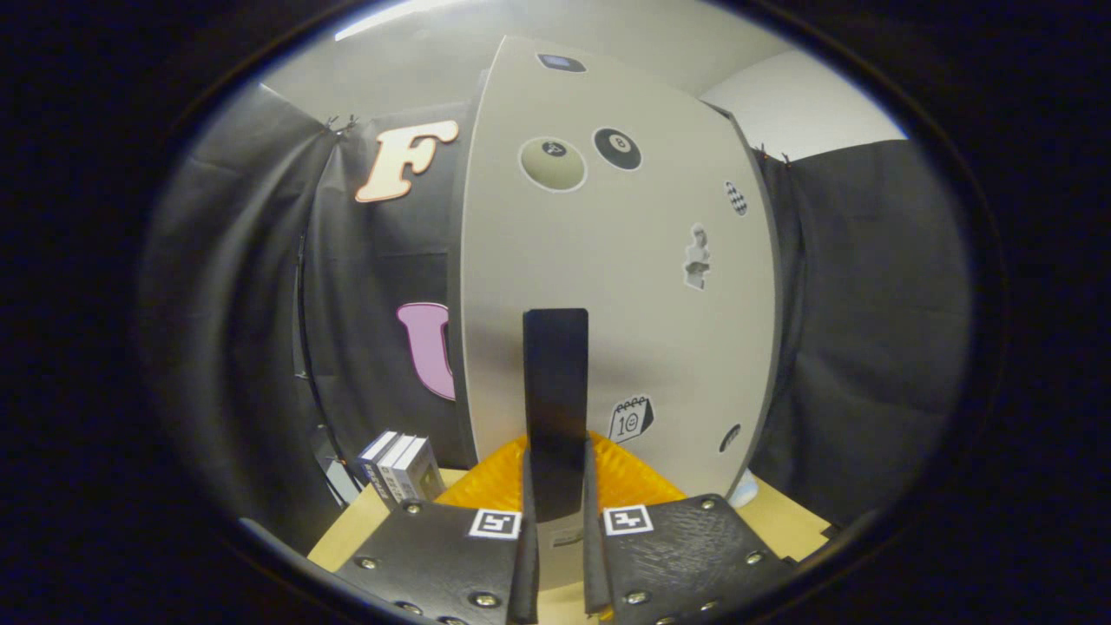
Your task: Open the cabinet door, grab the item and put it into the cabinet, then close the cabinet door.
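- Two fingers of the hand-held gripper (555, 529) stand close on either side of the cabinet door's dark handle (555, 391), a tall flat bar; they look clamped on its lower end, both inner faces lying against it.
- That handle runs upright, its long axis in line with the way the fingers point up in the view, and it rises from between them against the door.
- Straight ahead, the cabinet door (608, 260) is a pale panel with stickers: two billiard balls near the top, a small figure to the right, a calendar drawing just right of the handle's foot.
- Whether the door is shut flush or already a little ajar I cannot tell from here; its left edge stands out sharp against the black cloth.
- My judgement: the step in hand is working the door by its handle, so the pull must go back toward the holder, swinging about the hinge side.
- An orange ribbed mat (486, 486) lies just beyond the fingers, at the door's foot, on the wooden desk (347, 538).
- Left of the mat stand a few small boxes (399, 469), side by side; one may be the item to stow, though that is a guess.
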### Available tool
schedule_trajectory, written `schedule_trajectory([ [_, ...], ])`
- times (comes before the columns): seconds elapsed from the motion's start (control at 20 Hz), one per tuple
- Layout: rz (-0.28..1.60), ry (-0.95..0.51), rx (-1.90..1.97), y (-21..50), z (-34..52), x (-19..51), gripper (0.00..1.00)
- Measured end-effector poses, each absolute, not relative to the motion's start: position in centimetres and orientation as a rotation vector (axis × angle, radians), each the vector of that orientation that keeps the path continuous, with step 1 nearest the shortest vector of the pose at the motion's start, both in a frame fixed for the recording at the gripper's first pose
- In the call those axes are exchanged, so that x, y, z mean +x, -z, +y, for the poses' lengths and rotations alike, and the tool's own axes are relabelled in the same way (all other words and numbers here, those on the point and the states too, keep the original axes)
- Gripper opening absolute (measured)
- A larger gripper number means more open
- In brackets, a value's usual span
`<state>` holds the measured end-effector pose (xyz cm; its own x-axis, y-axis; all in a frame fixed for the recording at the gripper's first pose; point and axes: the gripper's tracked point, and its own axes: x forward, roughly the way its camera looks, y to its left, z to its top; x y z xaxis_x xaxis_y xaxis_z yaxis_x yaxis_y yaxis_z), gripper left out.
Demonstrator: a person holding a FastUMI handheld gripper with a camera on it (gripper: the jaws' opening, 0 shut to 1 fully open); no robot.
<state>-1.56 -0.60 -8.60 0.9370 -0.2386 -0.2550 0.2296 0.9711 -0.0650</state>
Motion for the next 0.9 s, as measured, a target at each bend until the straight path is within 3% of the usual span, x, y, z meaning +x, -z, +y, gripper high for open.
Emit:
schedule_trajectory([
  [0.85,0.298,0.508,0.004,4.9,-11.8,-15.5,0.20],
  [0.9,0.296,0.507,0.012,5.0,-12.8,-15.7,0.13],
])
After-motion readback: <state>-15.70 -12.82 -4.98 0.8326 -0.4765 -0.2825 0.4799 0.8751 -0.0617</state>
